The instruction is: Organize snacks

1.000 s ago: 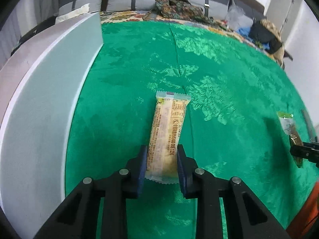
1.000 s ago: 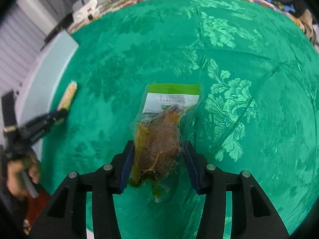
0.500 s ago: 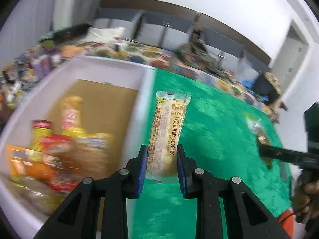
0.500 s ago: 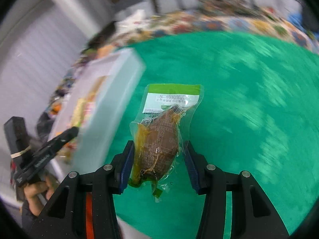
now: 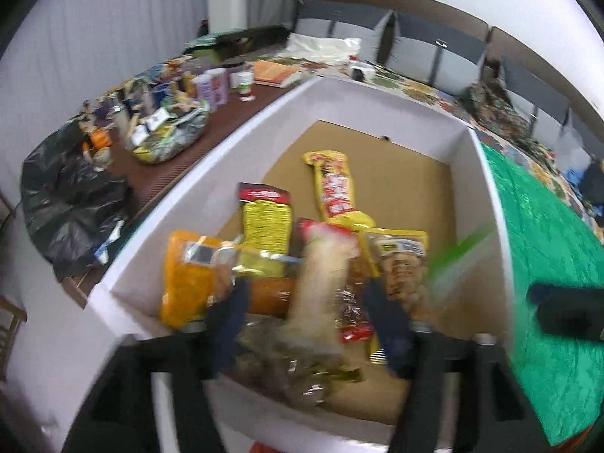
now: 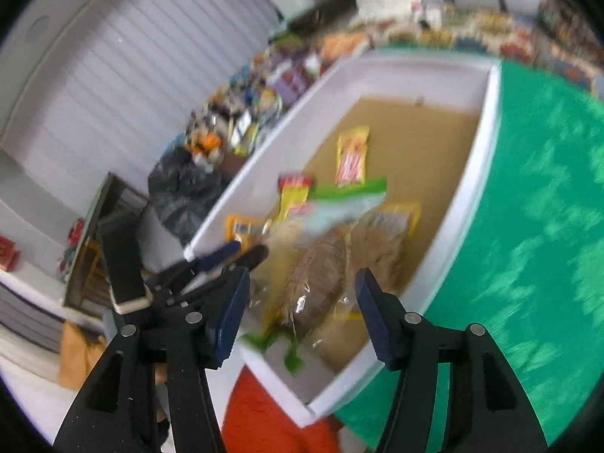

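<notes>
Both tongs gape over the white box [image 5: 490,204]: between the left tongs [image 5: 305,324] blurs the pale snack bar [image 5: 321,283], between the right tongs [image 6: 302,302] the brown pouch [image 6: 321,264].

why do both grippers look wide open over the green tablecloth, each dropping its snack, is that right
Not quite: both wrist views show them over the white box, not the green tablecloth. The left gripper and right gripper are indeed wide open, snacks falling free.
</notes>
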### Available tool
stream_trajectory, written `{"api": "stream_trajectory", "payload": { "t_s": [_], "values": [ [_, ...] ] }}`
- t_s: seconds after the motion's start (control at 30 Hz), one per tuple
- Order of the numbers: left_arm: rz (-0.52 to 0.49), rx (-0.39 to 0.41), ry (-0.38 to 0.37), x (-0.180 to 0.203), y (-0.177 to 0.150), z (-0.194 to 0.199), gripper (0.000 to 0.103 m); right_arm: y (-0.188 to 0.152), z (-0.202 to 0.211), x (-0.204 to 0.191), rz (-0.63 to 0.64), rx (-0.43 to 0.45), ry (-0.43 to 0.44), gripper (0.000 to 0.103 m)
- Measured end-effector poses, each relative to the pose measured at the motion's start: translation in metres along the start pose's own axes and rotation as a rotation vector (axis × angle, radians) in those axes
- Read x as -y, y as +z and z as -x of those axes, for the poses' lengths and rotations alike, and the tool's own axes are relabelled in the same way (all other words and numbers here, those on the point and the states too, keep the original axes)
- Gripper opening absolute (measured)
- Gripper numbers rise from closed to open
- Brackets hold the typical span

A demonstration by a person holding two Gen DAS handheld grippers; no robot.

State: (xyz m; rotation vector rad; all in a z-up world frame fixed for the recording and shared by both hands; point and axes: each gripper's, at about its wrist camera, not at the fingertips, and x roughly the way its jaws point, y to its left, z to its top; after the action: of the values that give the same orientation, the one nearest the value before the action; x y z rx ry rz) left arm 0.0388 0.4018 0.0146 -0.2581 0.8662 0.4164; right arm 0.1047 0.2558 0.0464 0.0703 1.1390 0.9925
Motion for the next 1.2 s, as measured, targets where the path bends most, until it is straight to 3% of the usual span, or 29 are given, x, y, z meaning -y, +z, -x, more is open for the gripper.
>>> {"api": "stream_trajectory", "payload": {
  "t_s": [0.03, 0.1, 0.27, 0.4, 0.6, 0.8, 0.9, 0.97, 1.1, 1.2],
  "values": [
    [0.003, 0.017, 0.012, -0.001, -0.001, 0.005, 0.081, -0.004, -0.009, 0.0, -0.01, -0.034, 0.0, 0.063],
    [-0.004, 0.045, 0.025, -0.002, -0.005, 0.015, 0.084, -0.008, -0.011, 0.003, -0.012, -0.039, -0.012, 0.063],
    [-0.033, 0.081, 0.067, 0.012, -0.001, 0.033, 0.091, -0.007, 0.013, 0.006, 0.038, 0.031, -0.103, 0.063],
    [-0.031, 0.13, 0.091, 0.025, 0.003, 0.053, 0.094, -0.007, 0.042, 0.0, 0.124, 0.121, -0.194, 0.07],
    [-0.008, 0.185, 0.119, 0.03, 0.008, 0.076, 0.099, -0.012, 0.049, 0.001, 0.181, 0.107, -0.273, 0.073],
    [-0.004, 0.189, 0.194, 0.029, 0.012, 0.085, 0.1, -0.02, 0.05, 0.015, 0.171, 0.099, -0.305, 0.073],
    [-0.018, 0.203, 0.248, 0.031, 0.012, 0.089, 0.102, -0.023, 0.054, 0.016, 0.187, 0.138, -0.319, 0.073],
    [-0.026, 0.213, 0.285, 0.033, 0.01, 0.091, 0.102, -0.025, 0.058, 0.011, 0.242, 0.187, -0.352, 0.08],
    [0.017, 0.209, 0.26, 0.03, 0.009, 0.094, 0.102, -0.031, 0.057, -0.009, 0.419, 0.248, -0.45, 0.08],
    [0.024, 0.117, 0.233, 0.028, 0.011, 0.084, 0.102, -0.027, 0.054, -0.014, 0.403, 0.198, -0.437, 0.08]
  ]
}}
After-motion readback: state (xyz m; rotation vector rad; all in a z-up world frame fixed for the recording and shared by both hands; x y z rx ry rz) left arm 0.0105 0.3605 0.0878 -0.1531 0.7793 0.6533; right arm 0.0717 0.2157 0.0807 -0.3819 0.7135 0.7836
